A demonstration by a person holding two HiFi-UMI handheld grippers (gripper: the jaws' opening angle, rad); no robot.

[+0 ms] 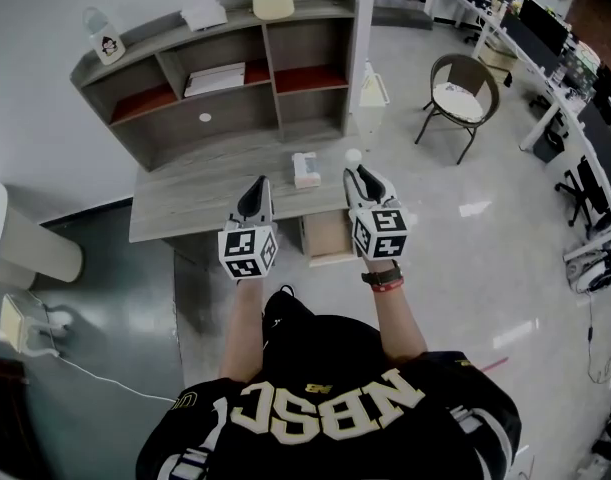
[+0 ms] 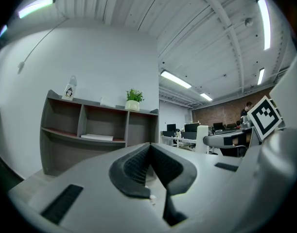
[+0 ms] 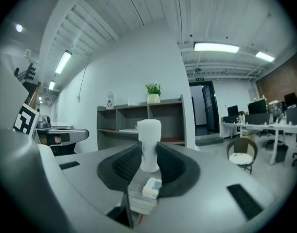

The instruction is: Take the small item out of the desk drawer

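Right tongs (image 3: 149, 154) clamped on white item (image 3: 149, 132), high above tabletop (image 1: 205, 193), out of open drawer (image 1: 330, 236). Left tongs (image 2: 149, 153) together, empty. Hold squeeze steady, item upright; set down gently.

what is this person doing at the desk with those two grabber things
A person stands at a grey desk with a gripper in each hand. The right gripper is clamped on a small white item, held up above the desk. The left gripper is shut and empty. Under the desk the drawer stands open, so the item looks to be out of it.
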